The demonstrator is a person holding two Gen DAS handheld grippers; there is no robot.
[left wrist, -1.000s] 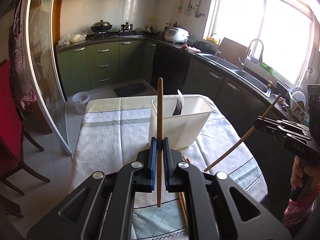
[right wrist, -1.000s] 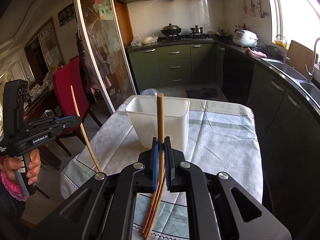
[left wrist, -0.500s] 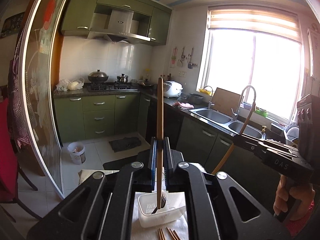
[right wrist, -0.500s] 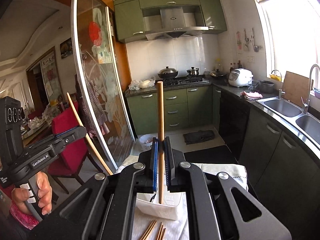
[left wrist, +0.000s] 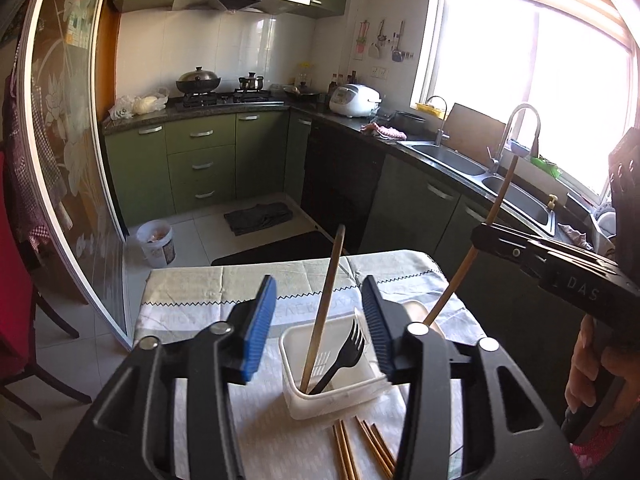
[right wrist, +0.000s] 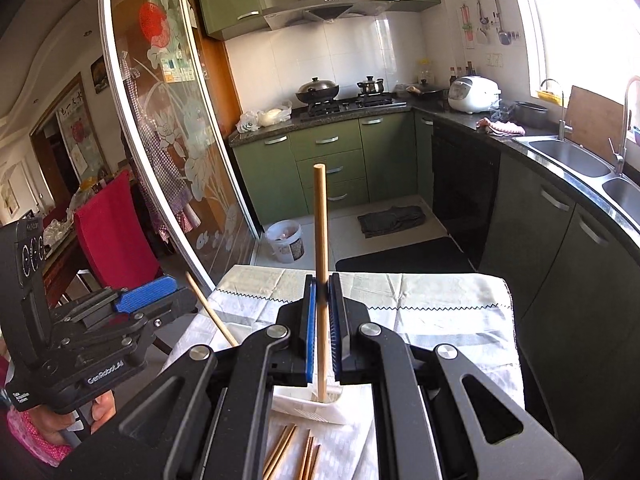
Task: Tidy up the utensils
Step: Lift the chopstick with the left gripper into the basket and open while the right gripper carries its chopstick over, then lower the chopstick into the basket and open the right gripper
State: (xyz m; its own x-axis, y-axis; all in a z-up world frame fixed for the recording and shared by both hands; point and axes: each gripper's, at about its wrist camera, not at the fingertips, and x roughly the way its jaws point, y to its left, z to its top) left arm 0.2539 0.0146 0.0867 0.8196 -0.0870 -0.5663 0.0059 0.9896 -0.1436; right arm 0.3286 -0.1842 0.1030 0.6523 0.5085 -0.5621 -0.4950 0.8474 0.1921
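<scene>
A: Left gripper (left wrist: 318, 330), state? Quick.

B: Jaws apart, and they have just been opening. One chopstick (left wrist: 325, 304) stands between the pads, touching neither; its foot is down in the white holder (left wrist: 296, 394). Released, I'd say, and it leans on the holder's near wall.

A: Why so high above the holder?

B: Likely so the stick goes in end first beside the black fork (left wrist: 342, 354) and stays upright.

A: Right gripper (right wrist: 320, 334)?

B: Clamped on a second chopstick (right wrist: 320, 240), held about vertical. Its lower end sits at the holder's (right wrist: 308, 408) rim; whether it's inside, can't tell. Grip is low on the shaft, probably to keep the tip steerable into the opening.

A: Rest of the utensils?

B: Loose chopsticks (left wrist: 362, 450) lie flat on the tablecloth (left wrist: 192, 300), just on the near side of the holder. Not yet sorted.

A: Risk?

B: Holder looks light; a sideways nudge from the right stick could tip it or knock the leaning one out.
</scene>
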